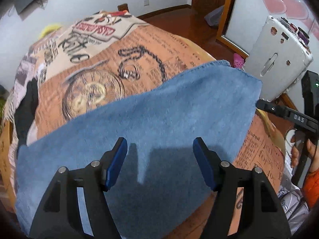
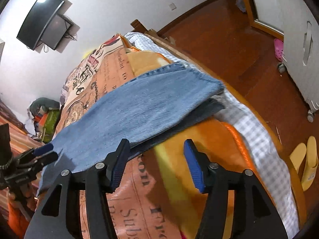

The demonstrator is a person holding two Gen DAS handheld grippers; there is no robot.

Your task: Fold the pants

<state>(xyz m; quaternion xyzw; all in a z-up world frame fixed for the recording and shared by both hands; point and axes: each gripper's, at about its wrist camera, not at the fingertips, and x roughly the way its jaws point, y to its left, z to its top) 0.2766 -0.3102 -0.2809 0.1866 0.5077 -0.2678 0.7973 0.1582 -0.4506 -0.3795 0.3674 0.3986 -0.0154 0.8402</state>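
Observation:
Blue jeans [image 1: 151, 119] lie flat across the bed, folded double, with a darker lower layer showing under the top one [image 2: 149, 107]. Their hem end [image 2: 211, 85] reaches toward the bed's side edge. My left gripper [image 1: 159, 141] hovers open over the denim, its blue pads well apart and nothing between them. My right gripper [image 2: 157, 145] is open too; its left pad [image 2: 121, 159] sits at the near edge of the jeans and its right pad is over the orange blanket. Nothing is pinched. In the left wrist view, a finger [image 1: 267, 106] of the right gripper pokes in beside the jeans' right end.
A newspaper-print blanket [image 1: 95, 67] covers the bed, over an orange blanket [image 2: 199, 139] and checked sheet [image 2: 257, 131]. The wooden bed rail [image 2: 287, 151] borders red-brown floor. A white suitcase [image 1: 279, 55], a pink shoe [image 1: 238, 60] and yellow slippers [image 2: 307, 159] stand beside it. A person's hand [image 1: 311, 149] is at right.

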